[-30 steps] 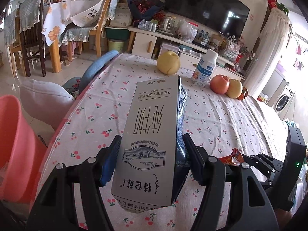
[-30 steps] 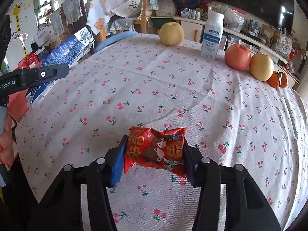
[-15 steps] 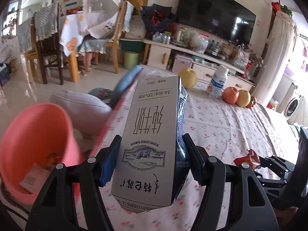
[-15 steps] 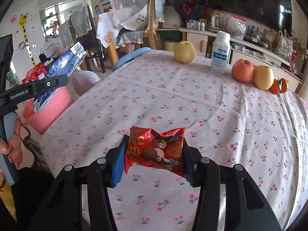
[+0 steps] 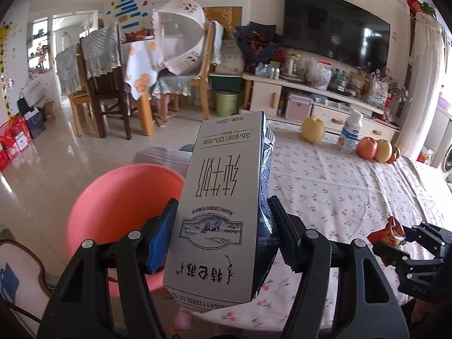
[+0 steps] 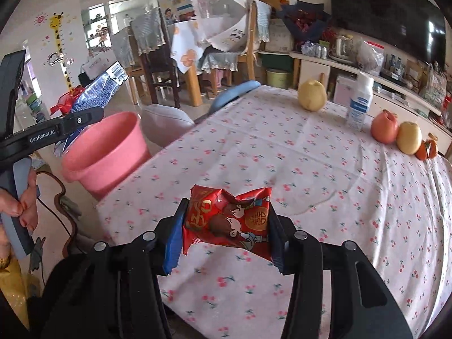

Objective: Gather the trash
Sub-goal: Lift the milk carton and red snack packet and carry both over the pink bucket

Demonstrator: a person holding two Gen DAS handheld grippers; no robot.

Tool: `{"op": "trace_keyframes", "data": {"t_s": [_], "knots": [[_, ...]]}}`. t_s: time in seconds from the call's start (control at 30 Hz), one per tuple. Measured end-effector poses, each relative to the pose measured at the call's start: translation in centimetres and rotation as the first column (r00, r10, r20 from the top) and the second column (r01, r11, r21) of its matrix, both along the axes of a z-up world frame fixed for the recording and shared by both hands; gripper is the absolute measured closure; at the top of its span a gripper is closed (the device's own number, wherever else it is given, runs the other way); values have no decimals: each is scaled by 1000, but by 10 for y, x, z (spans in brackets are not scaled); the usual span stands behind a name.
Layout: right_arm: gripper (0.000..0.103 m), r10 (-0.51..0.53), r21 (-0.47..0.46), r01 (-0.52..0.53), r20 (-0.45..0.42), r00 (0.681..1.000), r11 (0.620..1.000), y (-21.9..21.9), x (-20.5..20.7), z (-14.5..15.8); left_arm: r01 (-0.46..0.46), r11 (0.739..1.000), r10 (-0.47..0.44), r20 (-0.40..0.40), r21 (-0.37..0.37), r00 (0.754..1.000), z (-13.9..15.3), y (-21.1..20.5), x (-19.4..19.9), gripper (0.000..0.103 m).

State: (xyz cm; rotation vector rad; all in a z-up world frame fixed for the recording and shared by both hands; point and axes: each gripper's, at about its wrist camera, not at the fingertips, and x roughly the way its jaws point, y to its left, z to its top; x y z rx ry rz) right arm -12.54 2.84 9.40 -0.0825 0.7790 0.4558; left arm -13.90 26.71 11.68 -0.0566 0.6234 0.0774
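Left wrist view: left gripper (image 5: pixel 221 234) clamping one grey milk carton (image 5: pixel 217 212), one pink bucket (image 5: pixel 118 197) below-left of it, right gripper (image 5: pixel 395 237) beside, right wrist view: right gripper (image 6: pixel 226 226) pinching one red snack wrapper (image 6: pixel 228 220) above cherry-print tablecloth (image 6: pixel 310 169), two pears, one apple, one white bottle (image 6: pixel 360 103) far ahead, person's hand (image 6: pixel 19 206) only here.

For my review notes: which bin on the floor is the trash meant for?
Beside the near corner of the cherry-print table stands a pink bucket on the floor. Unlike the small green bin by the far cabinet, it is wide, pink and close.
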Motion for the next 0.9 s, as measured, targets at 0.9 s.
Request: {"op": "trace_keyframes", "data": {"t_s": [0.9], "knots": [[52,292,-24,-291,39,956,956,191,31,24,-158,987,157,-87,-3,984,-43,108,-11,38]]}}
